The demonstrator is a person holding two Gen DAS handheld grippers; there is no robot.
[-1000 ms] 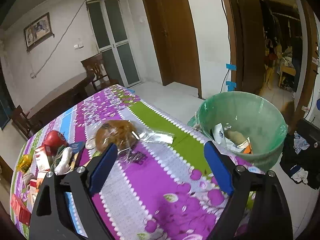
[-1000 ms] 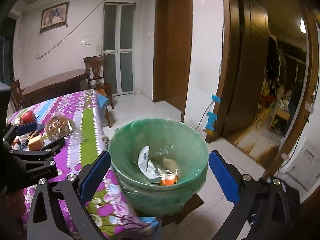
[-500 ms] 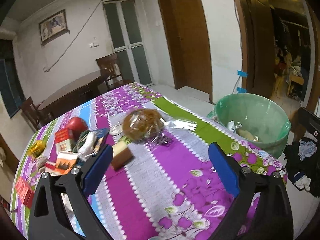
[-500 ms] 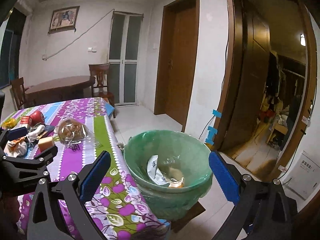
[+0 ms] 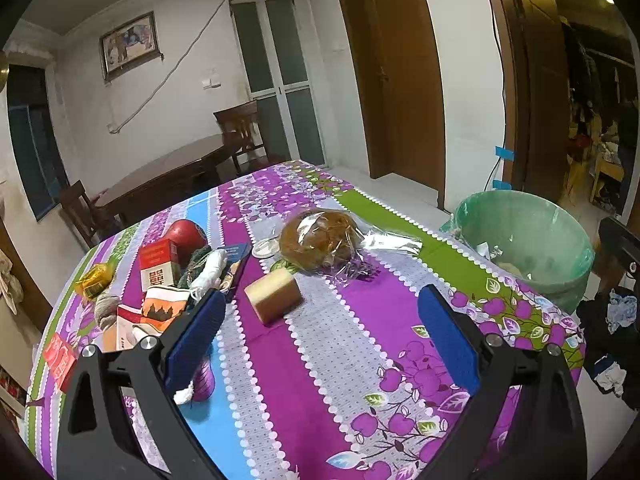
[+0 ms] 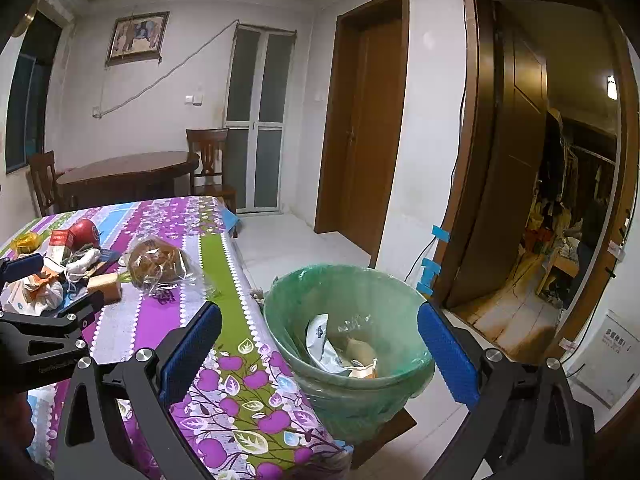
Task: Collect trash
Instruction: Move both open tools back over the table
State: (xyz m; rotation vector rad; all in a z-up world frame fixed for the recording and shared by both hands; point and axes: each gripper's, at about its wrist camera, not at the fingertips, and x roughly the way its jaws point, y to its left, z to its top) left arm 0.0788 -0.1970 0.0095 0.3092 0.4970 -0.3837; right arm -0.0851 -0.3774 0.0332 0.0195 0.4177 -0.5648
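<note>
My left gripper (image 5: 322,336) hangs open over the purple flowered tablecloth (image 5: 360,360), nothing between its blue pads. Ahead of it lie a tan block (image 5: 274,296) and a bagged brown bread (image 5: 320,240). To the left is a heap: red apple (image 5: 186,234), red carton (image 5: 158,268), white string bundle (image 5: 208,272), orange packet (image 5: 160,310), yellow wrapper (image 5: 94,282). My right gripper (image 6: 320,354) is open and empty, off the table's corner, facing the green-lined bin (image 6: 348,336), which holds a white wrapper (image 6: 320,340) and scraps. The left gripper (image 6: 48,286) shows at the left edge of the right wrist view.
The bin (image 5: 528,240) stands on the floor just past the table's right edge. Dark clothes (image 5: 612,320) lie on the floor near it. A brown table with chairs (image 6: 128,172) stands at the back wall. An open doorway (image 6: 560,200) is on the right.
The left gripper has drawn back from the bin side, bringing the tan block and the heap into view, and its jaws have widened a little. The right gripper backed away from the bin.
</note>
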